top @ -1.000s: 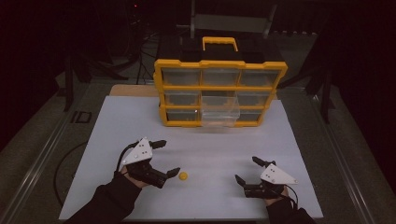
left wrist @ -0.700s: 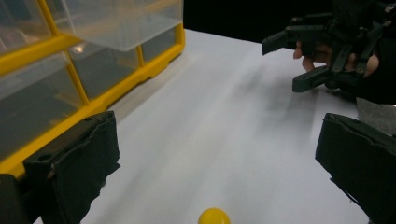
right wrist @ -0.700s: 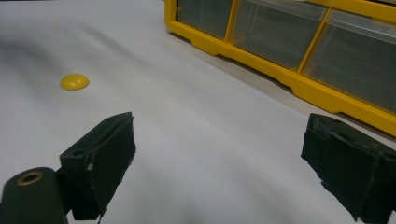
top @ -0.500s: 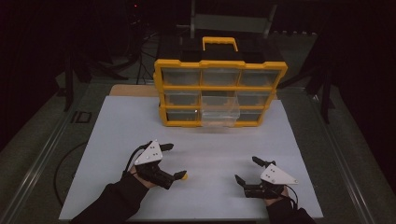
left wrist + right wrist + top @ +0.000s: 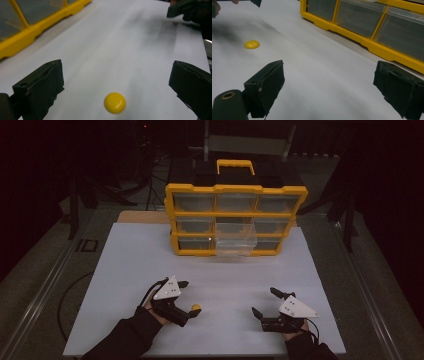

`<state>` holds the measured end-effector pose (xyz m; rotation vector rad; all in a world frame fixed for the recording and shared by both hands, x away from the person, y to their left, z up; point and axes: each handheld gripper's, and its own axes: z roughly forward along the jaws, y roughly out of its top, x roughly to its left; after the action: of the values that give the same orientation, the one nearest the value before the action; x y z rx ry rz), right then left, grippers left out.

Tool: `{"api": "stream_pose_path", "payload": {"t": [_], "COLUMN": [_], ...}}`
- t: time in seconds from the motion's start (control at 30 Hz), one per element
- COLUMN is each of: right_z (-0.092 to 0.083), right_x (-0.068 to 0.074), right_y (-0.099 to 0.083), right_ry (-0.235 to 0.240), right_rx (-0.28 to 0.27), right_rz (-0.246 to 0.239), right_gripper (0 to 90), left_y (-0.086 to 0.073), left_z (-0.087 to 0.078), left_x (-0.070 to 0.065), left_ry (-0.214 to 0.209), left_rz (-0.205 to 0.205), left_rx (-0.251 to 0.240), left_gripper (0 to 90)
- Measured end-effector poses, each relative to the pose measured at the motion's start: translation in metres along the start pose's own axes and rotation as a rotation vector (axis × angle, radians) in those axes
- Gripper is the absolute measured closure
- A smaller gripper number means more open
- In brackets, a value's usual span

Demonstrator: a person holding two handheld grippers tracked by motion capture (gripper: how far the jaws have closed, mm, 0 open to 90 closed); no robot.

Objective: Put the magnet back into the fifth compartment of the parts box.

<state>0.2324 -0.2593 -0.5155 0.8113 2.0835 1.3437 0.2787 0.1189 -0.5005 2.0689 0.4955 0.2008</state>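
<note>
A small yellow domed piece lies on the white table, left of centre near the front. My left gripper is open around it, and the piece rests on the surface between the two black jaws without touching either. Over at the front right, my right gripper is open and holds nothing. In the right gripper view its own jaws stand wide apart, with the yellow piece far off at the upper left.
A yellow organizer with clear drawers stands at the back centre of the table. One clear drawer in it is pulled out toward me. Its lower frame runs across the right gripper view. Dark floor surrounds the table.
My left gripper has moved right toward the yellow piece, which now lies between its jaws. The right gripper has stayed put.
</note>
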Motion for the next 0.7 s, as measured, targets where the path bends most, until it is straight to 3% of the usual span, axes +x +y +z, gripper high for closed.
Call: {"api": "stream_pose_path", "payload": {"t": [0.17, 0.27, 0.47, 0.7], "right_z": [0.000, 0.000, 0.000, 0.001], "right_x": [0.000, 0.000, 0.001, 0.001], "right_y": [0.000, 0.000, 0.000, 0.000], "right_ry": [-0.002, -0.005, -0.001, -0.001], "right_rx": [0.002, -0.001, 0.002, 0.002], "right_rz": [-0.006, -0.003, -0.004, -0.006], "right_gripper": [9.6, 9.6, 9.6, 9.6], "left_y": [-0.007, -0.011, -0.013, -0.015], "left_z": [0.006, 0.008, 0.011, 0.020], "left_x": [-0.001, 0.002, 0.002, 0.002], "left_ry": [0.015, 0.007, -0.014, -0.060], "left_rz": [0.000, -0.023, -0.036, -0.032], "left_rx": [0.033, 0.050, 0.074, 0.146], "left_gripper": [1.1, 1.5, 5.8, 16.5]}}
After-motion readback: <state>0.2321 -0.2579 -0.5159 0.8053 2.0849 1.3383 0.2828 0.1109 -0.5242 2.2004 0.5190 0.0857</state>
